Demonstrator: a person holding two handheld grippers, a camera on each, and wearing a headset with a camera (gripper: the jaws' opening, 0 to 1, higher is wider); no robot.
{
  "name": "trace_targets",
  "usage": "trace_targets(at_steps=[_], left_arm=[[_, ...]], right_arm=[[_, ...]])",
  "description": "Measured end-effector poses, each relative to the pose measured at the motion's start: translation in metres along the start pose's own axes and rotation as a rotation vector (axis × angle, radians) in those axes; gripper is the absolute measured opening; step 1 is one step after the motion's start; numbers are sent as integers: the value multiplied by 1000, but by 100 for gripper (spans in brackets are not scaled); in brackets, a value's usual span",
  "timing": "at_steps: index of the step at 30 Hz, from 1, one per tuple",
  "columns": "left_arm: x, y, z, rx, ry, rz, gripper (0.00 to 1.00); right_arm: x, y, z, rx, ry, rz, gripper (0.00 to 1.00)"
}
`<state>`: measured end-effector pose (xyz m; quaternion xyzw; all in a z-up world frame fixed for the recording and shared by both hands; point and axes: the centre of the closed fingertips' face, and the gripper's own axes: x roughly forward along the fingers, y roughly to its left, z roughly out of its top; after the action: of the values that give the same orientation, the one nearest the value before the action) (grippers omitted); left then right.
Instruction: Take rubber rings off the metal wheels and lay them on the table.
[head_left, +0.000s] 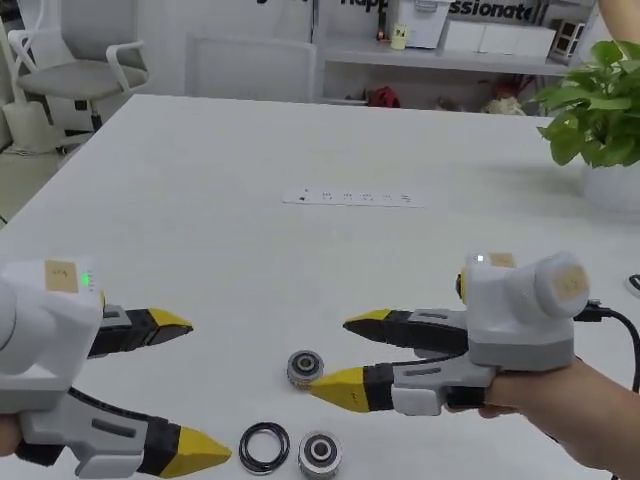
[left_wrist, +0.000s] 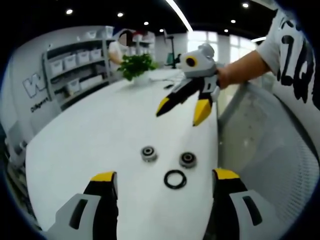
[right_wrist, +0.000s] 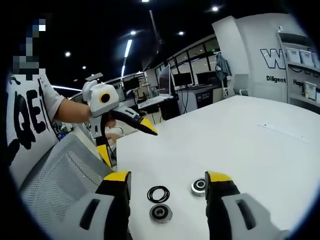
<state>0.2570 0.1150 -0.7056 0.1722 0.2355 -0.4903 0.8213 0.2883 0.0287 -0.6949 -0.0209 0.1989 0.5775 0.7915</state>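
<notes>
Left gripper (head_left: 190, 390): jaws spread, empty, just left of the loose rubber ring (head_left: 264, 446) on the table (head_left: 250, 250). Right gripper (head_left: 332, 356): released, beyond the ring. Near wheel (head_left: 320, 452) is beside the ring, far wheel (head_left: 304, 367) behind it. Probable next step: pin one wheel and peel off its rubber.

black ring (head_left: 264, 446) flat beside two wheels (head_left: 320, 453)

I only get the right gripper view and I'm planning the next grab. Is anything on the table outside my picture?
Observer: Yes, a potted plant stands near the table's far right edge.
Operator: Anyone nearby?
Observer: A person stands beyond the plant, by the shelves.
Operator: How high is my hand-held gripper?
Observer: The left gripper view shows it held clear above the table surface.
</notes>
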Motion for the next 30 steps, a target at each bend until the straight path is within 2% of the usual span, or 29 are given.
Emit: trace_targets(at_steps=[7, 14, 30], left_arm=[[-1, 1, 2, 0, -1, 1, 79], [-5, 2, -1, -8, -1, 10, 80], [-7, 5, -3, -18, -1, 23, 80]], right_arm=[[-9, -3, 0, -24, 4, -18, 61], [-19, -4, -8, -62, 30, -38, 64], [-39, -19, -22, -76, 57, -94, 71]])
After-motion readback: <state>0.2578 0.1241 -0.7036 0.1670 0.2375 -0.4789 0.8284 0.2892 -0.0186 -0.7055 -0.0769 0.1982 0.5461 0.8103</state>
